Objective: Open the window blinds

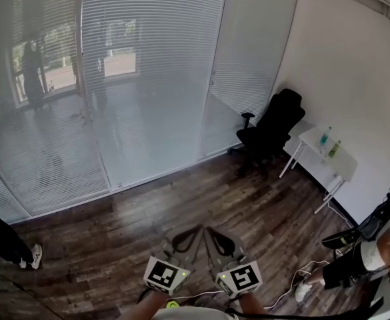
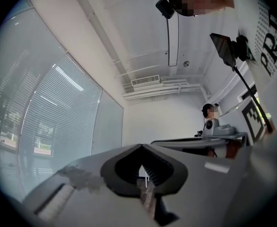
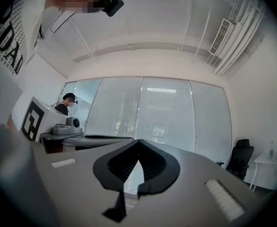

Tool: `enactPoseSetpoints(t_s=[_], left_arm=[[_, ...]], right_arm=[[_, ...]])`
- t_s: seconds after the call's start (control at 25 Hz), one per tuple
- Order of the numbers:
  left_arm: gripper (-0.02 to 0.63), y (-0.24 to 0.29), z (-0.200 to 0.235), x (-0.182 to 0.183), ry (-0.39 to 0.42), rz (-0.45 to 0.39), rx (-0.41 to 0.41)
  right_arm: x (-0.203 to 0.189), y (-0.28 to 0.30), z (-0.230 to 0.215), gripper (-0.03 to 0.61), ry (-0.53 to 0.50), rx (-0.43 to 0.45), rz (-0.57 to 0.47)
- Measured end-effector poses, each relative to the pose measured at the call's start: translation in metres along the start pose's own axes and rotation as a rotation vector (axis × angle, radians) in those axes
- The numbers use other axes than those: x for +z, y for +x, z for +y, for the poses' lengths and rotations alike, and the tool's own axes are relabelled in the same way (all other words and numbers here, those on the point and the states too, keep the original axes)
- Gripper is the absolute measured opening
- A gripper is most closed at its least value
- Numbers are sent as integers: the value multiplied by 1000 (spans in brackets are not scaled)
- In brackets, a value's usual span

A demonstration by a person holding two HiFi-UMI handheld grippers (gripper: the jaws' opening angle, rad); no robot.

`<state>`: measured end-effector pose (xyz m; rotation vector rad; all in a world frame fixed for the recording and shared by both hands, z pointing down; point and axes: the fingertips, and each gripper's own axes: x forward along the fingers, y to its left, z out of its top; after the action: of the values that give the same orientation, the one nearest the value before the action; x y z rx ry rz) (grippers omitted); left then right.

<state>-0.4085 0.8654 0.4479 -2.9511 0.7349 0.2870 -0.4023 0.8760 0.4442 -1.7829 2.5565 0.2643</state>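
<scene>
Our left gripper and right gripper nearest, side by side, both closed on nothing. Window blinds well apart, across wood floor, slats shut. Risk, we judge: no wand or cord visible; closed jaws would only knock slats.

surface: dark wood-plank floor | right, by the wall: black office chair; white table carrying two bottles | lower right: white cable, seated person's shoe | left edge: standing person's shoe
</scene>
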Motion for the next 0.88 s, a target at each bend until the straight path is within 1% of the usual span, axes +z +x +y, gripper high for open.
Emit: enactPoseSetpoints(t_s=[0.04,0.16,0.28,0.44,0.56,0.72,0.8,0.88], left_arm=[[-8,1,1,1,0,-6,1],[-8,6,6,-1,39,-15,-9],[-8,12,14,-3,57,-26,-13],[-8,25,16,6,51,-56,-9],[-8,37,22,3,53,-62,2],[-8,59,28,-9,47,-37,13],[-8,73,31,-13,29,-38,18],[-8,88,35,-24,43,-4,10]], right_arm=[[0,1,0,8,-1,-6,0],[-2,6,-7,8,-17,-19,2],[-2,15,-12,8,-34,-28,-1],[2,20,-23,8,-18,-29,-7],[-5,27,-34,8,-12,-30,-1],[-13,37,-56,8,-14,-22,7],[-17,42,-71,8,-29,-28,7],[-21,48,-86,8,-33,-31,11]])
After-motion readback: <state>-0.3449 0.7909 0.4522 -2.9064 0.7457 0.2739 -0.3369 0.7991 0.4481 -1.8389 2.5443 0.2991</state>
